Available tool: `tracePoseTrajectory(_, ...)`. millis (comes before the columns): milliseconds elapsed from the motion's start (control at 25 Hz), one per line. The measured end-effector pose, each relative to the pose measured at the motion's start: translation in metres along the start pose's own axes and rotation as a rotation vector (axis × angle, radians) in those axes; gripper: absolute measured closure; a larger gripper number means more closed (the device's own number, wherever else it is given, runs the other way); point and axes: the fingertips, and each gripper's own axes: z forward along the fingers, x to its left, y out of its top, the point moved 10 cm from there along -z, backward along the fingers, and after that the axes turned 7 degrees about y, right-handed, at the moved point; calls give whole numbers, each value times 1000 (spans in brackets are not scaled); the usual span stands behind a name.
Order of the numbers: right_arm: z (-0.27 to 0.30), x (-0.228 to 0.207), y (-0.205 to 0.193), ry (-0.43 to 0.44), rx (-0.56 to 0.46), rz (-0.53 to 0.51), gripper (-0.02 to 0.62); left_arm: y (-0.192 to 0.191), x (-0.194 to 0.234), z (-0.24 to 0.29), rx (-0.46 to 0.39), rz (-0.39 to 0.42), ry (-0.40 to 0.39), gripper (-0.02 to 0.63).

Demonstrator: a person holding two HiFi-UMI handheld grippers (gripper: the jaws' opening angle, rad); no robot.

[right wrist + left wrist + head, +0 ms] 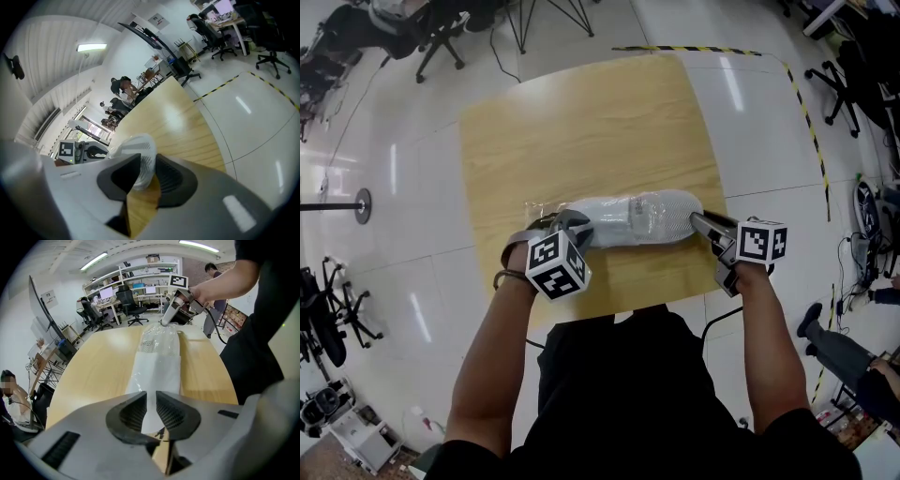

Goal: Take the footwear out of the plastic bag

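Closest in, just short of the table's (pixel 581 122) near edge: a dark-clad torso and two bare forearms, one reaching toward each end of that edge

Over the table's near edge, left part: left gripper (pixel 569 223), marker cube (pixel 556 265) on top, tipped steeply down at the tabletop. Set narrow, with a slim gap left between the ribbed pads (pixel 133 411). Flat, empty end of the plastic bag (pixel 157 371) lying in line with that gap, pads close on either side of it and not pressed together

Over the table's near edge, right part: right gripper (pixel 697 221), carrying its own marker cube (pixel 761 241), angled down less steeply. Closed onto the toe of the white shoe (pixel 633 217) through the bag's film, toe filling the space between both pads

A little in from the table's near edge, lying lengthwise along it: the shoe, wholly inside the clear bag, toe toward the table's right side, heel toward its left. Loose end of the bag trailing on leftward, as far as the left gripper

Further in, across the table's middle and far half: bare pale wood

Beyond the table's far edge: glossy white floor (pixel 403 150), a strip of yellow-and-black tape (pixel 694 50) along that edge and turning down past the table's right side, and a black office chair (pixel 441 42) further back off the far left corner
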Motion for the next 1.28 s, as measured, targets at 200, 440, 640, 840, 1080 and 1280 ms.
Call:
tracePoseTrajectory(200, 6, 10, -5, 9, 11, -5, 492, -11, -4, -10, 25, -1, 8, 540)
tracePoseTrajectory(440, 27, 25, -10, 37, 58, -27, 492, -36, -13, -28, 61, -40, 24, 547)
tracePoseTrajectory(640, 47, 45, -30, 53, 98, -35, 491, -66, -32, -47, 89, -53, 49, 551)
tracePoseTrajectory(840, 56, 53, -40, 56, 117, -18, 491, -78, -41, -55, 99, -61, 68, 560)
tracePoseTrajectory(1080, 58, 59, -50, 53, 110, -4, 491, -88, -46, -61, 89, -69, 83, 563)
tracePoseTrajectory(1280, 57, 65, -51, 35, 104, -21, 491, -101, -47, -67, 89, -89, 100, 565)
